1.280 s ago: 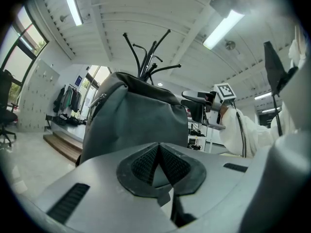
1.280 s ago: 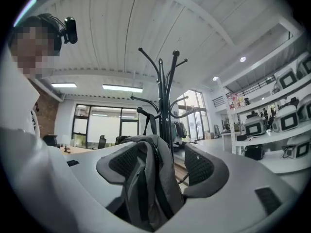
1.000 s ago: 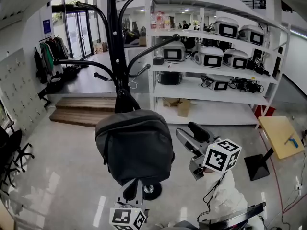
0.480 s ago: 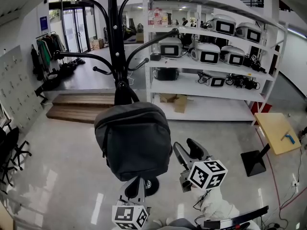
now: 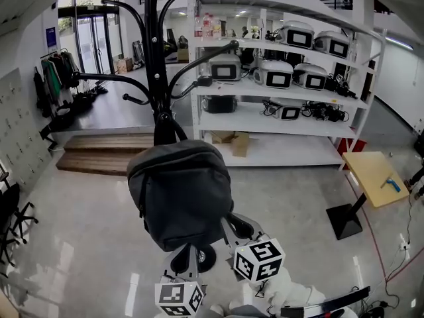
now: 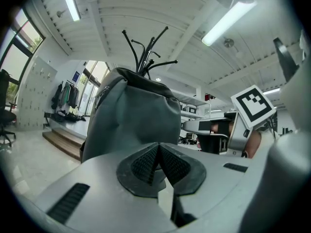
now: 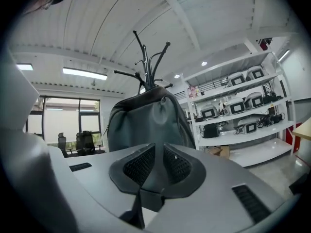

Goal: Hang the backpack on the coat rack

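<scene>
The biggest thing in shot was the glossy floor (image 5: 79, 244), with a white shelving unit (image 5: 252, 120) standing along its far side, shelves loaded with boxy devices. In front of the unit's left end stood the black coat rack (image 5: 154, 58), with curved arms fanning out from the pole near the top and again about halfway down.

The grey backpack (image 5: 182, 194) was up off the floor, right against the rack's pole below those lower arms, its top end tucked in at the pole. Whether its loop was actually over a hook couldn't be told, since the bag's own top covered that spot.

Both claws were at the bag's bottom edge, pointing roughly level. The left claw (image 6: 158, 148) was clamped shut, its ribbed pads meeting at the tips on the backpack's lower fabric. From its own camera the bag rose straight up behind them.

The right claw (image 7: 159, 154) was just beside it, on the side towards the shelving unit. Its jaws had just been closing, and grey backpack fabric filled the narrow gap between its pads, so it was gripping the bag as well.
</scene>
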`<state>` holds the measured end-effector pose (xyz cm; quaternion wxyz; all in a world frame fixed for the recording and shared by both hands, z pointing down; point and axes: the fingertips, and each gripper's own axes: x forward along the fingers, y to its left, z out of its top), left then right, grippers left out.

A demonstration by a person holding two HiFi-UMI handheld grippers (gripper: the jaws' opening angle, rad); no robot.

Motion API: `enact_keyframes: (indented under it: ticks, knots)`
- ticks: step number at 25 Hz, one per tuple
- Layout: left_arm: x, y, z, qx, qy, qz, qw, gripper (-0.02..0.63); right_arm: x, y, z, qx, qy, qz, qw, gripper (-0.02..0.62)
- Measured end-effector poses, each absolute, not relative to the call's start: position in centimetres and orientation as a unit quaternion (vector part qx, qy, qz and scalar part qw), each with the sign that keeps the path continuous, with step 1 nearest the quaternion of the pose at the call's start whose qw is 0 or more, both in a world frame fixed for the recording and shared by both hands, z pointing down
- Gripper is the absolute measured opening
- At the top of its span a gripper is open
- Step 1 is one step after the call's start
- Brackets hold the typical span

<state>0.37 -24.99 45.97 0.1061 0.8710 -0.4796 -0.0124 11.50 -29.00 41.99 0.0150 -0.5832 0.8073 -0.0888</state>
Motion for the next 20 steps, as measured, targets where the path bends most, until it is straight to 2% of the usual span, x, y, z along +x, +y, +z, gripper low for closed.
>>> enact_keyframes:
  ticks: [7,20]
  knots:
    - [0.1,-24.7,45.8,0.866,-0.489,-0.008,0.101,0.003,8.0,-28.2,44.1,-0.556,0.826,-0.097,-0.009,0.017]
    - [1.3,-20.8,45.9,0.850,-0.517,-0.009,0.104,0.003,7.7,-24.5,46.6,-0.517,0.844,-0.146,-0.005,0.017]
